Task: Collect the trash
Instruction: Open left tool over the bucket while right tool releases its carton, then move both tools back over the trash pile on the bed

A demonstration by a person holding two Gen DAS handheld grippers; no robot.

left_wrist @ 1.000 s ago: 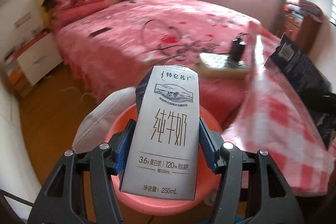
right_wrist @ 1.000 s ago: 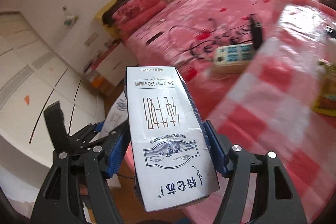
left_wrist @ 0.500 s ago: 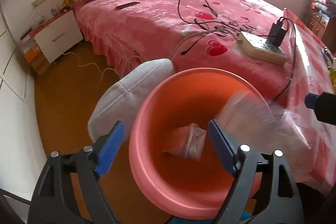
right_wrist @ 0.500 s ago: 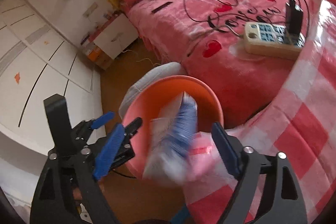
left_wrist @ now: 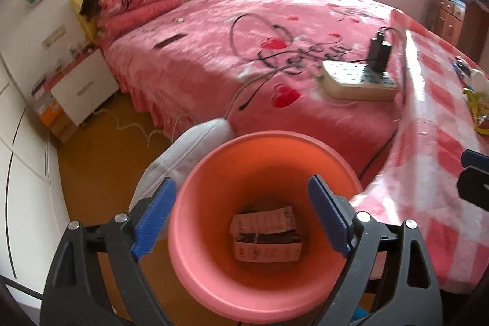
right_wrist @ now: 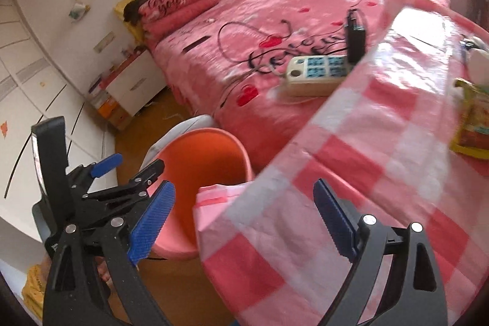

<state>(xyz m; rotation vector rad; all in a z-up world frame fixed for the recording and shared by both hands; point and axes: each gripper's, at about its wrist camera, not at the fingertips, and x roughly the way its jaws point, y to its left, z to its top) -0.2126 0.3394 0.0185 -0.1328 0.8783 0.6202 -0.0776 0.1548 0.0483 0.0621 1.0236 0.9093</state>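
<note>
A salmon-pink trash bin [left_wrist: 195,222] stands on the floor beside the table; it also shows in the right wrist view [right_wrist: 195,155]. Milk cartons [left_wrist: 266,234] lie at its bottom. My left gripper [left_wrist: 241,216] is open and empty, right above the bin's mouth. My right gripper [right_wrist: 244,216] is open and empty, above the corner of the pink checked tablecloth [right_wrist: 382,148]. The left gripper shows in the right wrist view [right_wrist: 131,170] beside the bin. A yellow snack wrapper [right_wrist: 473,127] lies on the table at the far right.
A pink bed [left_wrist: 244,51] fills the back, with a power strip [left_wrist: 357,81] and cables on it. A grey-white cushion [left_wrist: 183,155] leans behind the bin. A white nightstand [left_wrist: 79,93] stands at the left. Wooden floor [left_wrist: 101,167] lies between.
Both grippers held milk cartons one second ago. Both opened and the cartons dropped into the bin. The right gripper has moved right, over the tablecloth.
</note>
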